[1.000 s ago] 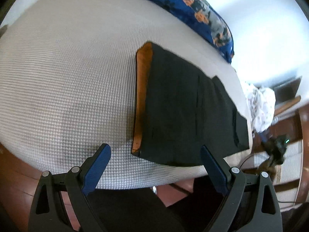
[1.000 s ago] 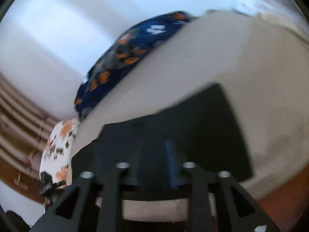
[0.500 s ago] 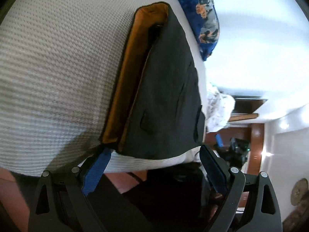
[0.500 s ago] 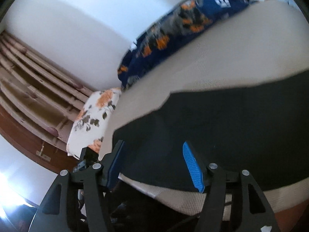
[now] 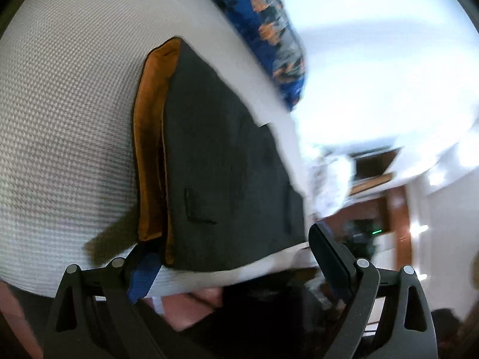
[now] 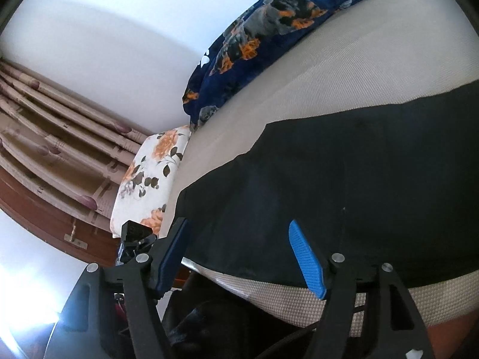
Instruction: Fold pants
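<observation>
The folded black pants (image 5: 227, 179), with an orange lining (image 5: 149, 155) shown at one edge, are laid on the bed (image 5: 66, 95). The left gripper (image 5: 236, 257) is spread wide, perhaps touching their corner. The right gripper (image 6: 239, 257), just opening, is held apart over the cloth, pinching nothing.

free: bedcover (image 5: 69, 95) left of pants (image 5: 227, 161) | blocked: blanket (image 6: 269, 36) behind

We're in a home bedroom: a bed with a white waffle-weave cover (image 5: 69, 95), a navy blanket printed with orange and grey dogs (image 6: 269, 36) bunched along the plain white wall (image 6: 119, 24), a white pillow with orange flowers (image 6: 149, 173), and pleated beige curtains (image 6: 51, 137).
</observation>
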Demonstrator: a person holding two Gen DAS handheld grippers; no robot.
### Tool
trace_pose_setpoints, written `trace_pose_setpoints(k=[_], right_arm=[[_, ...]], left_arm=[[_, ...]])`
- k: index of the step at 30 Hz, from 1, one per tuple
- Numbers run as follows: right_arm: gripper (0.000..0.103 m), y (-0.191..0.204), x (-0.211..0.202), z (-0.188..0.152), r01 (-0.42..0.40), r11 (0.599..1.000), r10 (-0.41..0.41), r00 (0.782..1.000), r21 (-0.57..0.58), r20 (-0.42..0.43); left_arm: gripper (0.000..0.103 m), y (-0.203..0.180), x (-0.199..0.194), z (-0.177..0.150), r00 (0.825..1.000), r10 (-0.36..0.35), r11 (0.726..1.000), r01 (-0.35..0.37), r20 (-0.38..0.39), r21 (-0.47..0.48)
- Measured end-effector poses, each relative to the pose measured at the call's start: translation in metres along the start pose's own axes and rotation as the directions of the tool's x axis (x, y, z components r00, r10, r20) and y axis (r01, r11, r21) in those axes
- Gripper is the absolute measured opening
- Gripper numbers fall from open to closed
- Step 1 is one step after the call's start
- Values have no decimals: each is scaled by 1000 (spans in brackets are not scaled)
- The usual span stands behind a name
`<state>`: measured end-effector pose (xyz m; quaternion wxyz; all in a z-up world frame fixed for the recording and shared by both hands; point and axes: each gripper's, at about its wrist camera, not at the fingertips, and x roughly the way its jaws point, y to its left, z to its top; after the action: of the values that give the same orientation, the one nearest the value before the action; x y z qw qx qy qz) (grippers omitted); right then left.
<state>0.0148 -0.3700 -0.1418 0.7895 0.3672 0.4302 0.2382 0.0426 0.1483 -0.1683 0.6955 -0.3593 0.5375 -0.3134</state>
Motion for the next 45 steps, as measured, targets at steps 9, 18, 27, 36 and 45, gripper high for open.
trace_pose_setpoints(k=[9, 18, 27, 36, 45], right_arm=[[70, 3, 7, -2, -13, 1000, 13, 1000, -1, -25], [71, 0, 8, -4, -12, 1000, 12, 999, 20, -34], [71, -3, 11, -6, -8, 1000, 9, 999, 23, -44], [72, -17, 11, -4, -22, 995, 25, 999, 99, -38], [72, -25, 14, -6, -26, 988, 32, 999, 151, -40]], left_arm=[[68, -13, 22, -4, 988, 135, 988, -140, 80, 60], [23, -27, 23, -12, 956, 270, 951, -283, 113, 121], [23, -117, 16, -25, 932, 227, 870, -324, 283, 371], [23, -140, 27, -24, 916, 254, 831, -371, 309, 415], [23, -149, 34, -24, 885, 325, 799, -446, 334, 403]])
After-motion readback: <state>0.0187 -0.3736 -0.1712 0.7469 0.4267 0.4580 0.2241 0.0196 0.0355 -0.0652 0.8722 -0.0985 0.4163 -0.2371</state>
